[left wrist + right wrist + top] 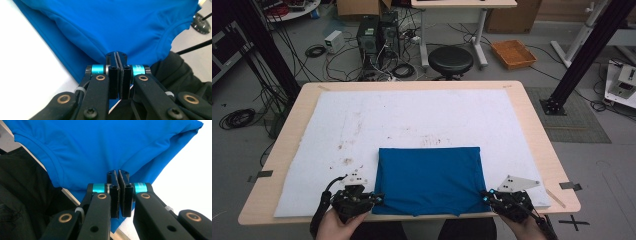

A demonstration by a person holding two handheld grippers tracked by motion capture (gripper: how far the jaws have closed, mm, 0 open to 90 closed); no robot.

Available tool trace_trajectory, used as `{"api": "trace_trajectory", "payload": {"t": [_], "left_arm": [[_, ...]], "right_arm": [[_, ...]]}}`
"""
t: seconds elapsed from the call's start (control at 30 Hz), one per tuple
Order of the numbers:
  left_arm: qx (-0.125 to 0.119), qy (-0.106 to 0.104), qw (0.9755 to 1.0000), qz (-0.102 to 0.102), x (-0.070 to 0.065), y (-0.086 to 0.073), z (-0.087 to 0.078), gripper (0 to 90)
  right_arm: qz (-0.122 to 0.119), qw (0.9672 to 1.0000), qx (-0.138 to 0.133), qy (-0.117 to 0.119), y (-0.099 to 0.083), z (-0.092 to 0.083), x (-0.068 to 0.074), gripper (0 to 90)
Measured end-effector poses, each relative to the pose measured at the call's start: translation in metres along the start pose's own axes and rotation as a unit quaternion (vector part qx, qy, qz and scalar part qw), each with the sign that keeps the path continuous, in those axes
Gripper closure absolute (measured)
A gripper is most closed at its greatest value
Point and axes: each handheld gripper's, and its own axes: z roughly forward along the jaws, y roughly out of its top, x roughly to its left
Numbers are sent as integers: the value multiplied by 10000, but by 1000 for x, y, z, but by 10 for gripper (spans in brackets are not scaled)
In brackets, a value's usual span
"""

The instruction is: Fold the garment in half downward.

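The blue shirt (pixel 429 180) lies folded on the white mat (pixel 362 130) at the near edge of the table (pixel 532 120), its long axis running left to right. The left hand-held gripper (pixel 379 199) pinches its near left corner, the right hand-held gripper (pixel 484 196) its near right corner, both jaw pairs pressed together on fabric. The shirt stretches away toward the far side, so a fold would likely carry this near edge over it.
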Motion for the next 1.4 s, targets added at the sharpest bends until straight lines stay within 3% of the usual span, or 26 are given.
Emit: {"api": "trace_trajectory", "payload": {"t": [0.07,0.13,0.3,0.4,0.47,0.53,0.67,0.73,0.8,0.87,1.0,1.17,1.27,1.4], "left_arm": [[60,-36,10000,30,0,-1,2,861],[69,49,9999,59,1,1,3,648],[-217,231,9992,239,8,17,2,539],[-393,475,9974,377,19,34,5,540],[-524,470,9969,340,29,45,10,527],[-599,600,9957,363,39,55,17,526],[-705,893,9932,227,62,73,34,528],[-811,1116,9903,138,71,78,42,529],[-867,1276,9880,77,80,81,48,531],[-853,1342,9873,5,87,82,54,541],[-719,1431,9870,-110,95,83,63,591],[-449,1368,9892,-269,100,80,71,712],[-499,1408,9885,-220,97,77,73,795],[-558,1299,9892,-377,99,78,73,859]], "right_arm": [[6,10000,13,6,-1,1,-1,869],[14,10000,-33,30,0,1,-3,802],[112,9996,-215,-165,12,2,-19,697],[285,9982,-380,-359,26,8,-37,662],[450,9966,-480,-498,35,15,-51,629],[682,9944,-547,-598,44,23,-66,615],[1090,9892,-591,-782,59,45,-90,560],[1275,9868,-559,-828,64,55,-98,533],[1347,9858,-489,-873,67,65,-103,522],[1418,9849,-396,-908,68,75,-107,512],[1435,9852,-207,-913,68,87,-109,550],[1249,9888,-37,-820,66,95,-106,742],[1108,9903,-28,-836,64,94,-103,841],[1025,9909,-71,-874,65,93,-103,874]]}}
